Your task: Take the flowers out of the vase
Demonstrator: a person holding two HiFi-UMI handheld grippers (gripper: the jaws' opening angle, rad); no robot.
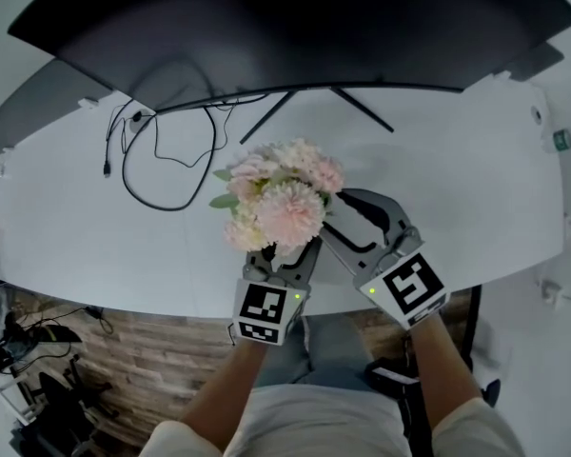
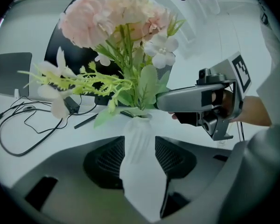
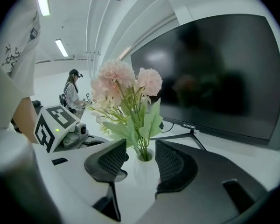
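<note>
**Asker:** What's in the vase?

**Me:** A bunch of pale pink flowers [image 1: 281,193] with green leaves. The stems drop straight into the mouth of a small white vase [image 3: 145,164]. The vase stands upright on the white desk [image 1: 457,188], in front of the dark monitor [image 1: 295,27].

**Asker:** Where is it relative to your grippers?

**Me:** From my head camera the blooms hide the vase. My left gripper [image 1: 284,265] pokes in under their near edge, and my right gripper [image 1: 362,222] comes in just beside it, angled toward the bouquet.

**Asker:** Is the left holding anything?

**Me:** No. Its jaws stand well apart, and in the left gripper view the vase's neck fills the gap between the pads. I can't tell whether they brush it.

**Asker:** And the right?

**Me:** It's wide open and has hold of nothing. In the right gripper view the vase's mouth and the stems sit in the gap, with white showing on both sides. In the left gripper view its tip reaches the leaves just above the vase's rim.
</note>
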